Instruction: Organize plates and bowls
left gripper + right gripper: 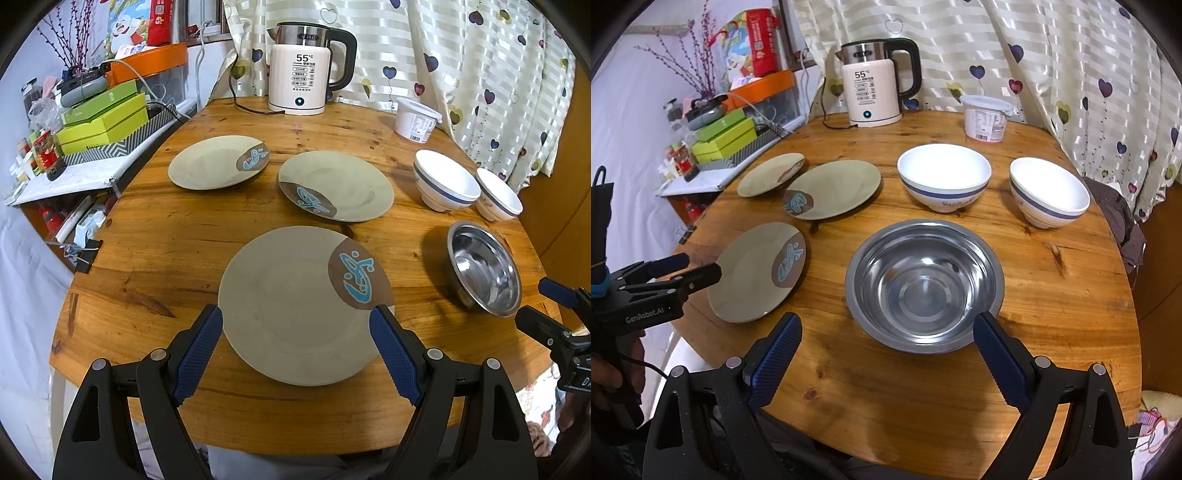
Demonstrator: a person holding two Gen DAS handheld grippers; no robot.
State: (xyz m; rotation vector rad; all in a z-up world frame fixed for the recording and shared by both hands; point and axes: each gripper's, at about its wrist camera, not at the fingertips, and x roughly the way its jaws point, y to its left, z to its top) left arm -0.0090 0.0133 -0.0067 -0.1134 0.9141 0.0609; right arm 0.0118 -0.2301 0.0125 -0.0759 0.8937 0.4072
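Three beige plates with a brown-and-blue fish patch lie flat on the round wooden table: a near one (295, 306) (757, 273), a middle one (338, 184) (834, 188) and a far left one (218, 162) (768, 175). A steel bowl (484, 267) (923, 284) stands at the right, two white bowls with a blue band (445, 181) (498, 195) (943, 177) (1049, 192) behind it. My left gripper (297, 317) is open, hovering over the near plate's front. My right gripper (886, 325) is open, its fingers either side of the steel bowl's front rim.
A cream electric kettle (303, 70) (875, 85) with its cord stands at the table's back. A white lidded tub (415, 120) (986, 116) sits at the back right. A cluttered shelf with green boxes (103, 122) borders the left. A curtain hangs behind.
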